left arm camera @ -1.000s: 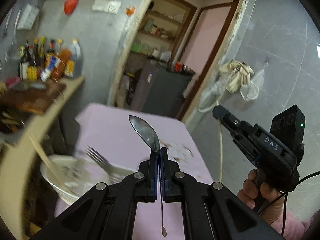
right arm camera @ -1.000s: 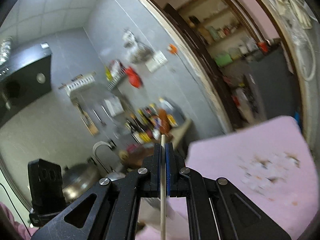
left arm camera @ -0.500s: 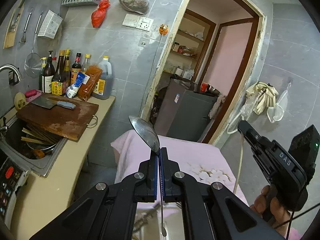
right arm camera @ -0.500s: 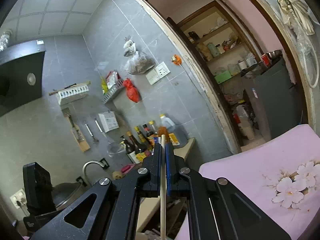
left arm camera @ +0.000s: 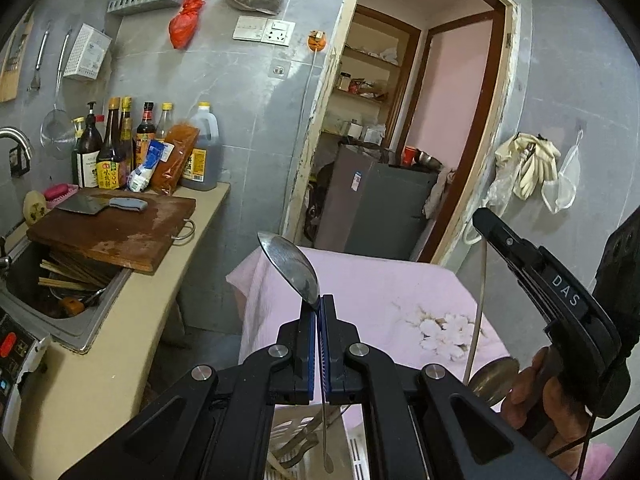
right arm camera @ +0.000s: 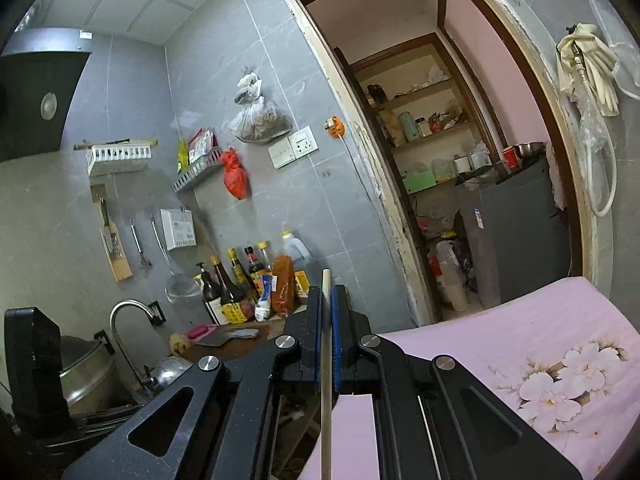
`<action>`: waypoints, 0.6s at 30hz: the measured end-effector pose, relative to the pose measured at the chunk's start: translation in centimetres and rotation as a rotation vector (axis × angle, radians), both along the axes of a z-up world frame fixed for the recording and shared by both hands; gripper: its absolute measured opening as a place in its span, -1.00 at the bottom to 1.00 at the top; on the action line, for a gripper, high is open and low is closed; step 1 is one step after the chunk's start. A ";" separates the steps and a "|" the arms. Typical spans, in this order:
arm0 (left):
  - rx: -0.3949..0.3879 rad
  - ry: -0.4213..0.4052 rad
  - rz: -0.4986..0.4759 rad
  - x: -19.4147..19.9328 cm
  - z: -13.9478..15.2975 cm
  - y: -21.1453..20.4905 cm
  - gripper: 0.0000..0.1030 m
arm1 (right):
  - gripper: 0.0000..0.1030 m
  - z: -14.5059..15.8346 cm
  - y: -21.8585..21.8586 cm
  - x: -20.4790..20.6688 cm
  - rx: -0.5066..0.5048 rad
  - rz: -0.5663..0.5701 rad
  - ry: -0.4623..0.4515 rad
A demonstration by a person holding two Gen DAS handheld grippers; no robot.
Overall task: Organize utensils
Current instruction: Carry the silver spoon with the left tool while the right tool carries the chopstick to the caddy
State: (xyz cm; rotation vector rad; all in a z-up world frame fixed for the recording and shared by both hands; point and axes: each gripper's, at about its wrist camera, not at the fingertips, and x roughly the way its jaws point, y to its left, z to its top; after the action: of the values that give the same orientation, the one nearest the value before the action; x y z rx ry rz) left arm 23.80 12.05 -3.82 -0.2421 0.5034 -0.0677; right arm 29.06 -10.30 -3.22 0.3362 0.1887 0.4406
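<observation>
My left gripper (left arm camera: pixel 319 306) is shut on a metal spoon (left arm camera: pixel 289 265), bowl up and handle hanging down between the arms. My right gripper (right arm camera: pixel 327 300) is shut on a pale chopstick (right arm camera: pixel 326 380) that stands upright between the pads. The right gripper also shows at the right of the left wrist view (left arm camera: pixel 486 220), with the chopstick (left arm camera: pixel 478 312) hanging from it. Both are raised above a table with a pink flowered cloth (left arm camera: pixel 372 292). A white slotted basket (left arm camera: pixel 292 436) with utensils shows below the left gripper.
A counter at left holds a wooden cutting board (left arm camera: pixel 116 232) with a cleaver, several sauce bottles (left arm camera: pixel 120 148), and a sink (left arm camera: pixel 60 292) with chopsticks in it. A doorway (left arm camera: pixel 404 128) with a grey cabinet is behind the table.
Both grippers rose and tilted up from the table, so the bowl and fork dropped out of view. The kitchen counter and wall came into view. Both grips are unchanged.
</observation>
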 end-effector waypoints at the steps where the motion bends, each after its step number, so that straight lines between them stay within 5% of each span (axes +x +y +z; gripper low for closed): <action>1: 0.005 0.000 0.002 0.0 -0.1 -0.1 -0.94 | -0.92 -0.1 0.0 0.0 -0.004 -0.002 0.001; 18: 0.055 0.013 0.001 -1.2 -1.2 -0.8 -0.94 | -0.92 -0.8 -0.4 -1.2 -0.062 -0.014 0.015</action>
State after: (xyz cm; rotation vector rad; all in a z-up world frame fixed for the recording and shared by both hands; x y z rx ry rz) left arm 22.61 11.23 -5.00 -0.1888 0.5170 -0.0515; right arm 27.88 -10.74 -3.97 0.2795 0.2139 0.4179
